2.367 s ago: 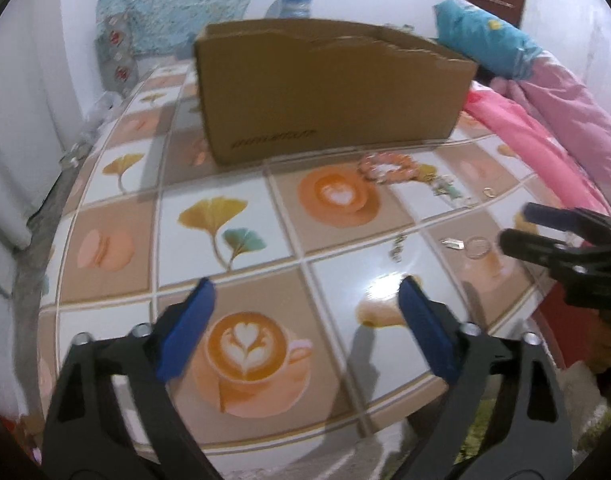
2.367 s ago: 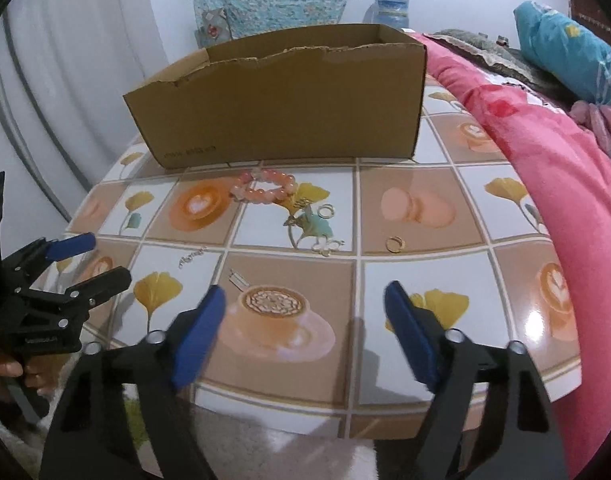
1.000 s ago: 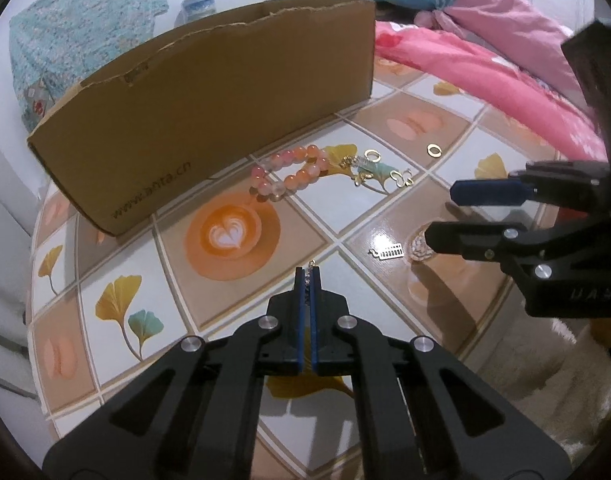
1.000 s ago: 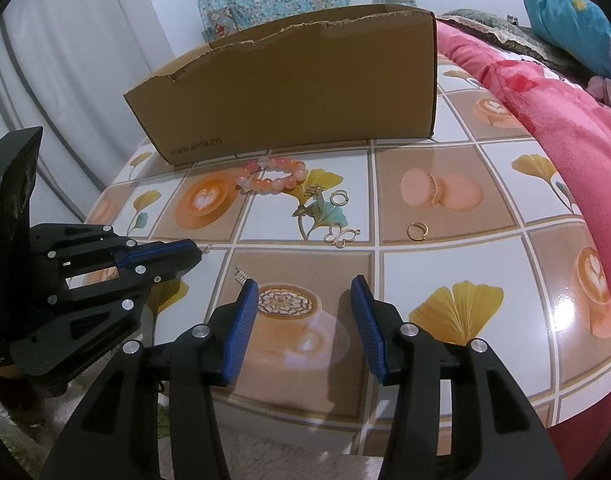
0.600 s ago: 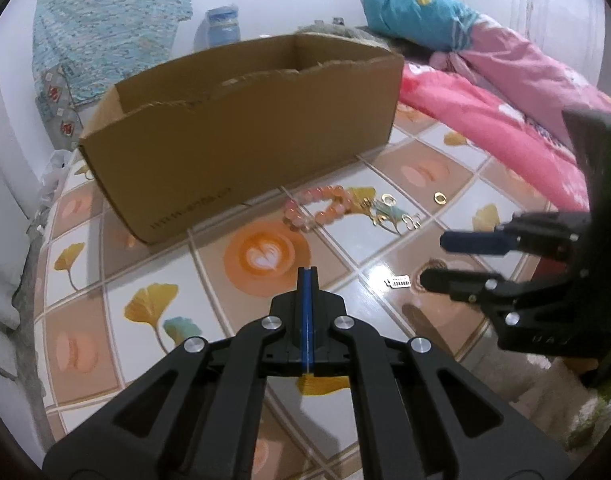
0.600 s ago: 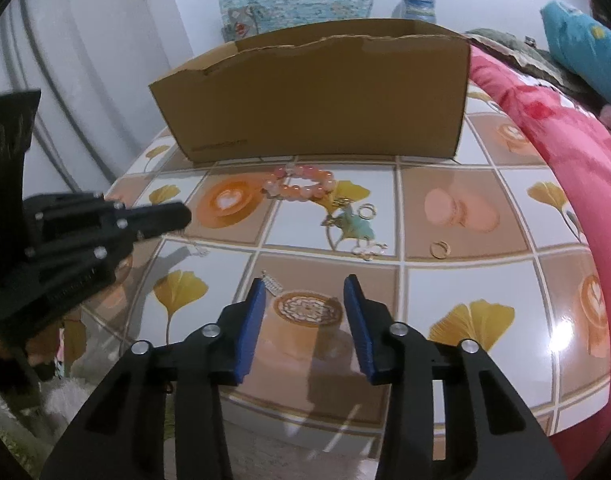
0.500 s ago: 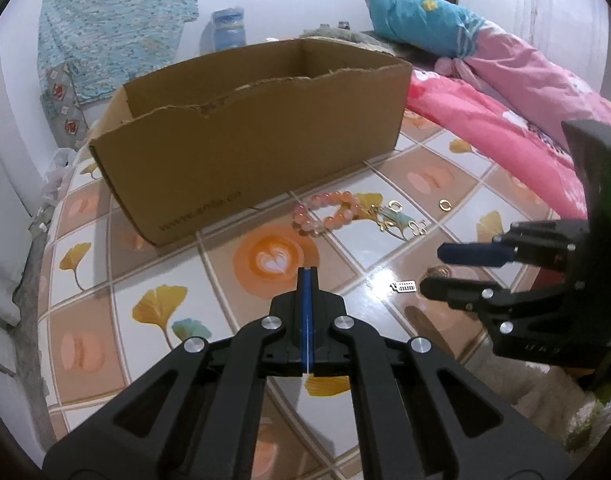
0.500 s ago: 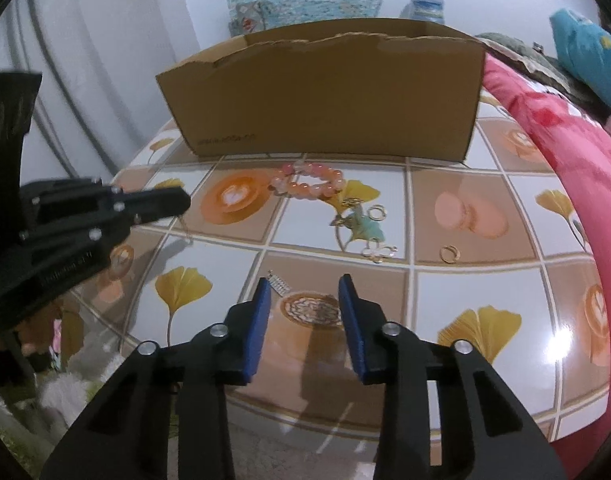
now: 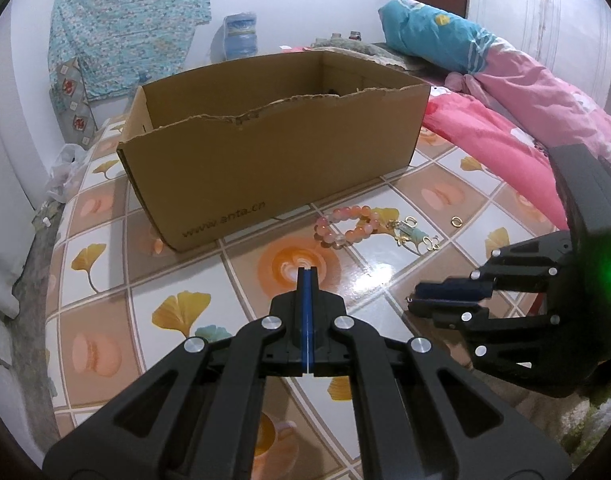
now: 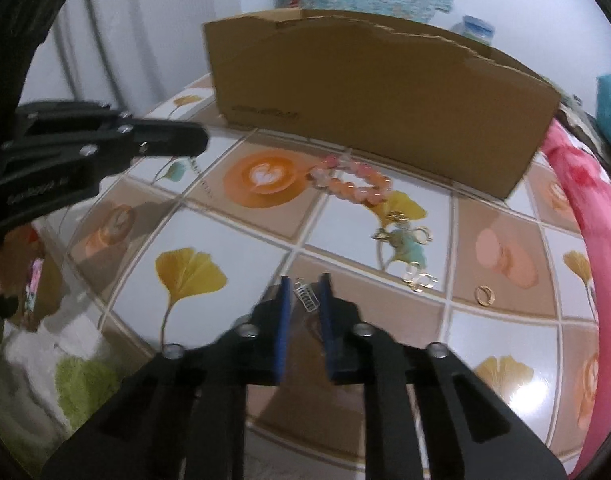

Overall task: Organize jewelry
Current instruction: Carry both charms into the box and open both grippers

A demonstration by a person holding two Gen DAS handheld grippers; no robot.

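Observation:
A pink bead bracelet lies on the tiled table in front of an open cardboard box. Gold earrings and a gold ring lie to its right. My left gripper is shut and raised above the table; a thin chain seems to hang from its tip in the right wrist view. My right gripper is low over the table, jaws narrowly apart around a small silver hairpin.
The table carries a glossy tile-print cover. A pink quilt and a blue pillow lie on the bed to the right. A patterned cloth hangs on the back wall, with a water jug behind the box.
My left gripper shut on a thin chain near the table's edge and lifted, now facing the box. My right gripper narrowed its jaws and moved down around the silver hairpin.

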